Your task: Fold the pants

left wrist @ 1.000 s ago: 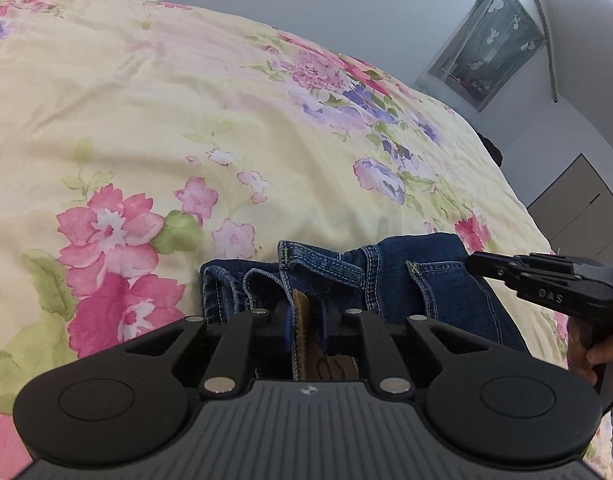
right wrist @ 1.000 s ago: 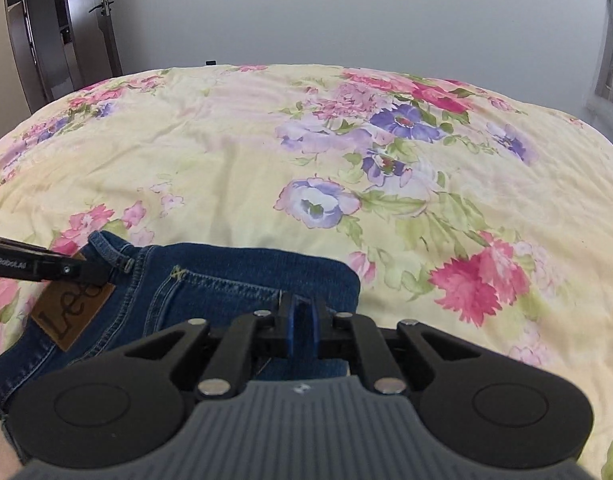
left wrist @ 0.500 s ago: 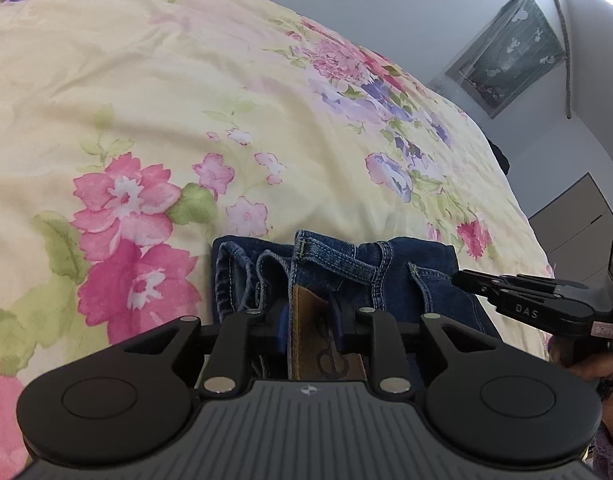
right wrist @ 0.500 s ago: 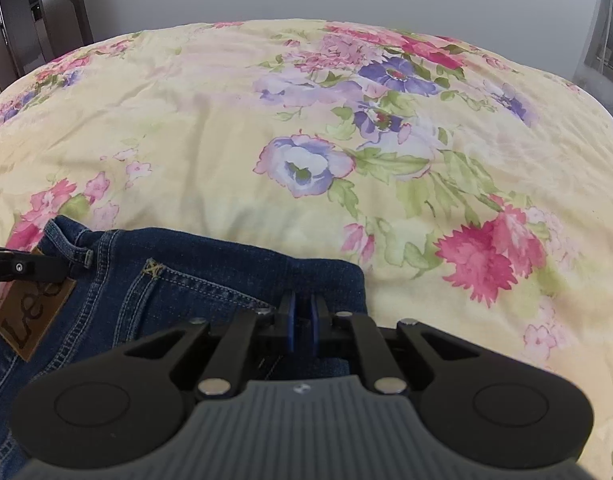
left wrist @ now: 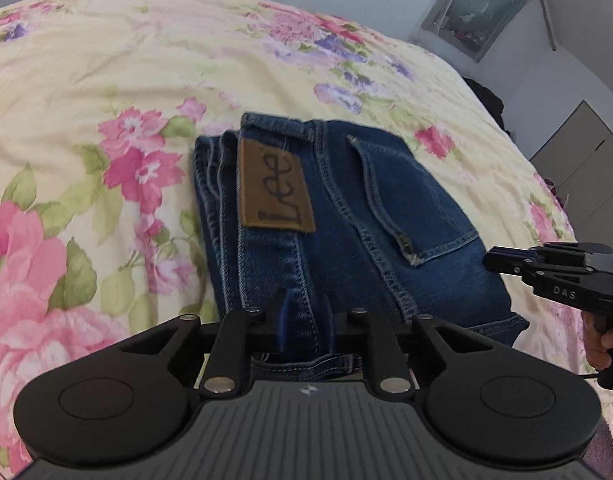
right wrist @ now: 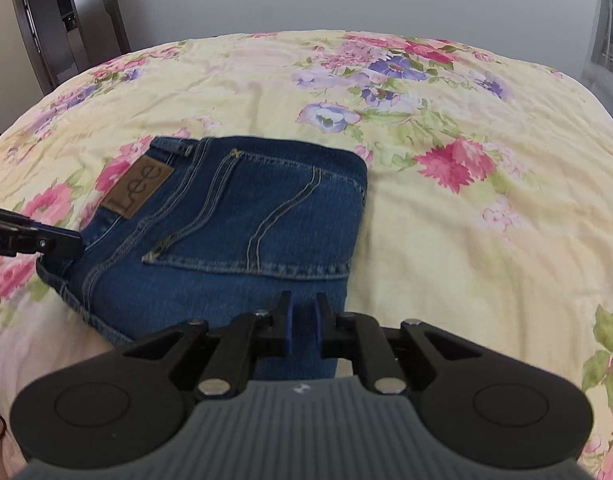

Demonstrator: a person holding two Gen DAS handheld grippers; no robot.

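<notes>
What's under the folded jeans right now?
The jeans lie on the floral bedspread. More denim layers show at the left edge beneath the Lee patch; anything else beneath is covered.

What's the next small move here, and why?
Probably draw both grippers back off the jeans. They lie folded into a compact stack on the bedspread, label up. The left hand-held gripper and right hand-held gripper look open at the near edge, so likely nothing is left to fold.

Folded dark-blue jeans [left wrist: 346, 216] lie flat, leather patch [left wrist: 275, 186] up.
</notes>
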